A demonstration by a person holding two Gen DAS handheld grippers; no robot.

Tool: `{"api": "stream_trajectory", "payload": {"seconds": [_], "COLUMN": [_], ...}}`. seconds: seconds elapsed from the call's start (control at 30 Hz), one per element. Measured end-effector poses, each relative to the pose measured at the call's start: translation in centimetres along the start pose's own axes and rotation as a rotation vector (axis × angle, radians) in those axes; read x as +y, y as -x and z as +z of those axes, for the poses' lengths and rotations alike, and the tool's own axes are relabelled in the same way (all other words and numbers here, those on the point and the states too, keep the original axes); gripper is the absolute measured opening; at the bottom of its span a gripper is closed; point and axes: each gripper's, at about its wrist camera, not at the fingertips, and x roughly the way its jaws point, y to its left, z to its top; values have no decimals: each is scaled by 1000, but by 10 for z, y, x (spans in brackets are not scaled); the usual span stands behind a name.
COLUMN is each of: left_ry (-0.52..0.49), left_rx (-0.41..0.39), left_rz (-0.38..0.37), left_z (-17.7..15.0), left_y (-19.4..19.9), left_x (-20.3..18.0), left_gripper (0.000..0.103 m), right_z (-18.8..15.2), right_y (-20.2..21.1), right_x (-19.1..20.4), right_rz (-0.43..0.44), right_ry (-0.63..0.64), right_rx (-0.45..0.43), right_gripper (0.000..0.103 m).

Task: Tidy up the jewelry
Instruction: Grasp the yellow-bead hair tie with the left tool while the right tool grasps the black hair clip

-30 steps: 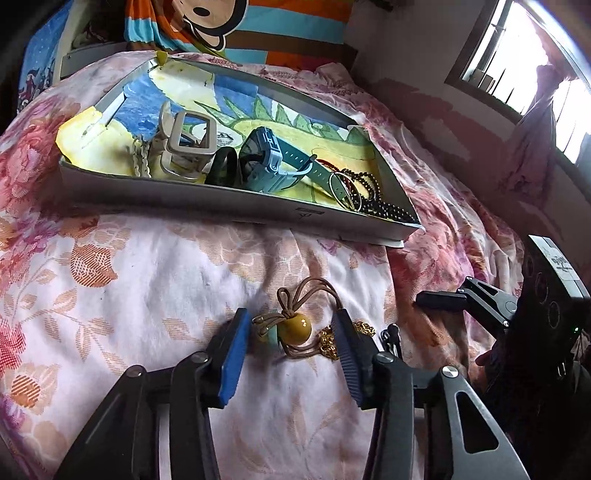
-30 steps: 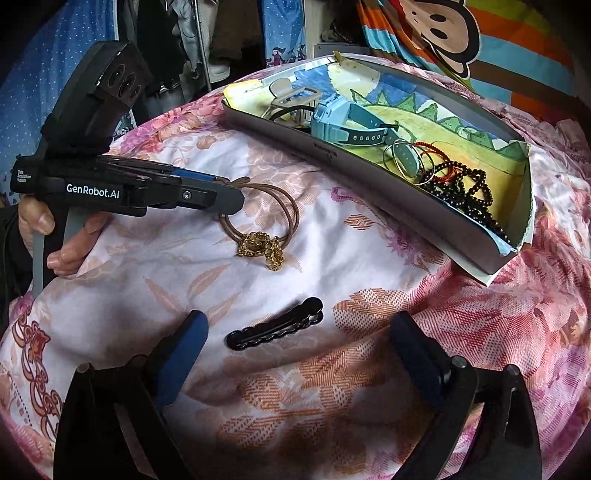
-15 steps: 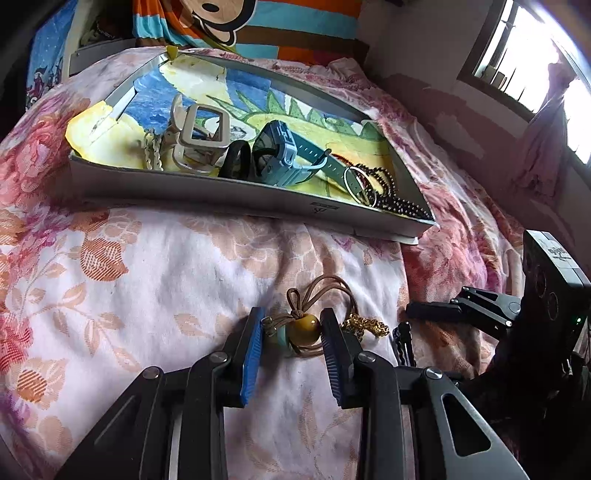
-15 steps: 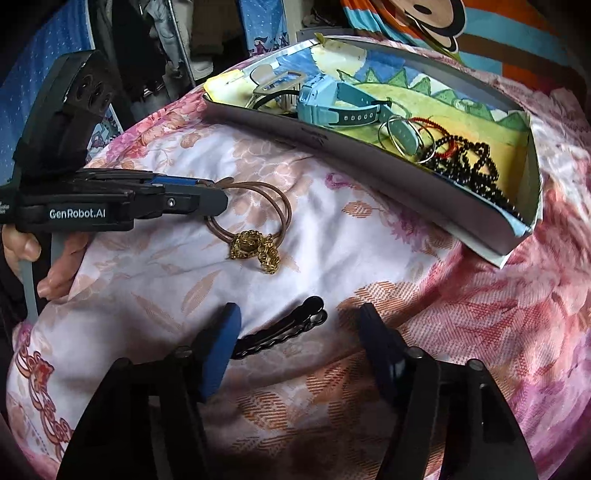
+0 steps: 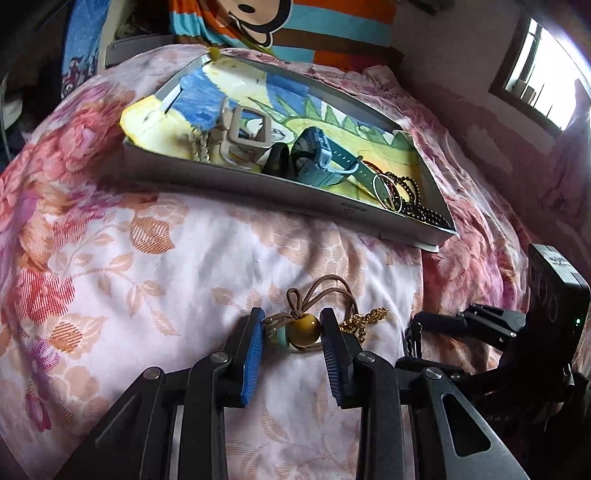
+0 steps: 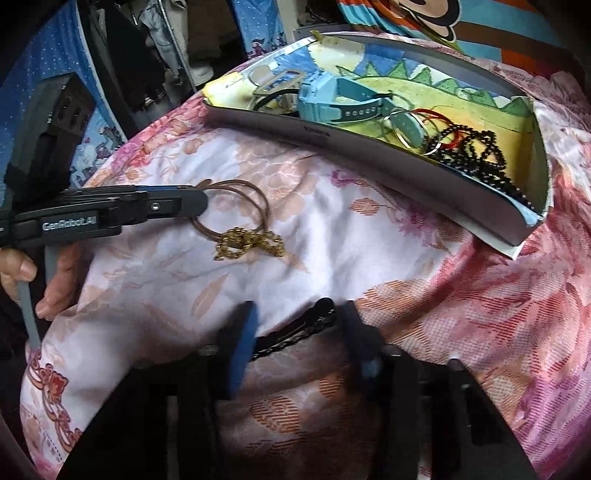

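Note:
A brown cord hair tie with a yellow bead (image 5: 303,330) lies on the floral bedspread, a gold chain (image 5: 364,318) beside it. My left gripper (image 5: 291,328) has closed around the bead, its blue pads at both sides. In the right wrist view the hair tie's loops (image 6: 236,206) and the gold chain (image 6: 249,240) lie by the left gripper's fingers (image 6: 177,206). My right gripper (image 6: 297,321) straddles a black hair clip (image 6: 295,330), its jaws narrowed but apart from it. A shallow tray (image 5: 236,184) holds a blue watch (image 5: 314,155), a beige clip (image 5: 245,134) and black beads (image 5: 417,206).
The tray (image 6: 369,147) lies at the far side of the bed, with a striped cartoon pillow (image 5: 295,26) behind it. A window (image 5: 543,85) is at the right. Clothes and blue fabric (image 6: 92,74) hang at the left.
My left gripper has closed from wide open onto the yellow bead. My right gripper has moved down over the black hair clip and its jaws have narrowed around it.

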Motion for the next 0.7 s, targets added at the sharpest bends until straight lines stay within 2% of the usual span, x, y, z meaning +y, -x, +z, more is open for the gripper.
{"api": "stream_trajectory", "payload": {"seconds": [0.03, 0.17, 0.7], "left_ry": [-2, -14, -26], "left_rx": [0, -6, -110], "left_rz": [0, 5, 8], "left_z": [0, -1, 4], "left_y": [0, 0, 23], "left_x": [0, 1, -7], "left_gripper": [29, 29, 28], "right_z": [0, -1, 2], "right_y": [0, 1, 16], "right_x": [1, 3, -3], "right_rz": [7, 10, 18], "right_ry": [1, 8, -6], "right_rx": [0, -6, -46], "right_gripper": [21, 16, 15]}}
